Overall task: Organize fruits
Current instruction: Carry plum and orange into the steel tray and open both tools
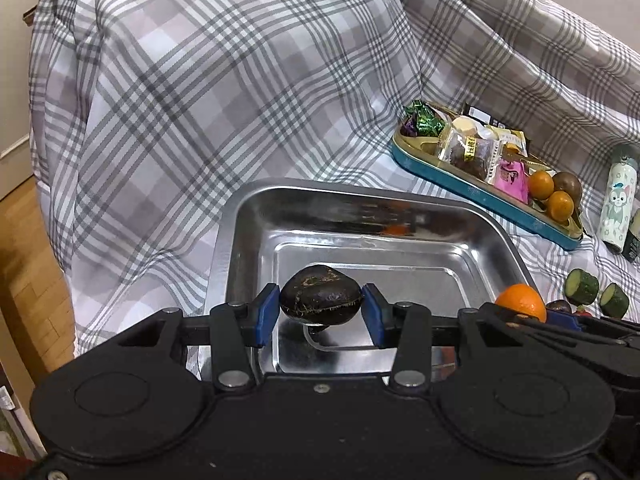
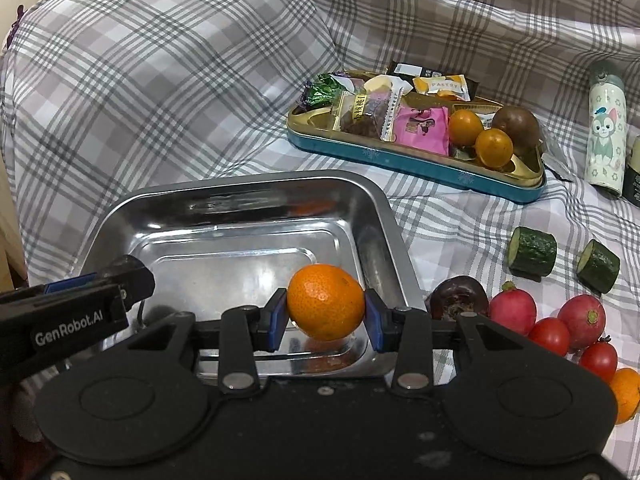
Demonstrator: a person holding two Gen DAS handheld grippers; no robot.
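Plaid cloth point(image 1: 200, 100) is covering everything ahead of my grippers, rising in folds at the far side. The steel tray point(image 2: 248, 184) is lying directly beneath both, its raised rim bounding an otherwise bare floor. Beyond my right gripper point(image 2: 326, 314), the teal snack tin point(image 2: 400, 160) is sitting well apart, a bottle point(image 2: 606, 136) standing further right. Cucumber pieces point(image 2: 532, 252), radishes and tomatoes point(image 2: 550, 336) are crowding its right side. My right gripper is clamping a tangerine point(image 2: 326, 300) over the tray; my left gripper point(image 1: 322, 314) is clamping a dark fruit point(image 1: 320, 294) beside it.
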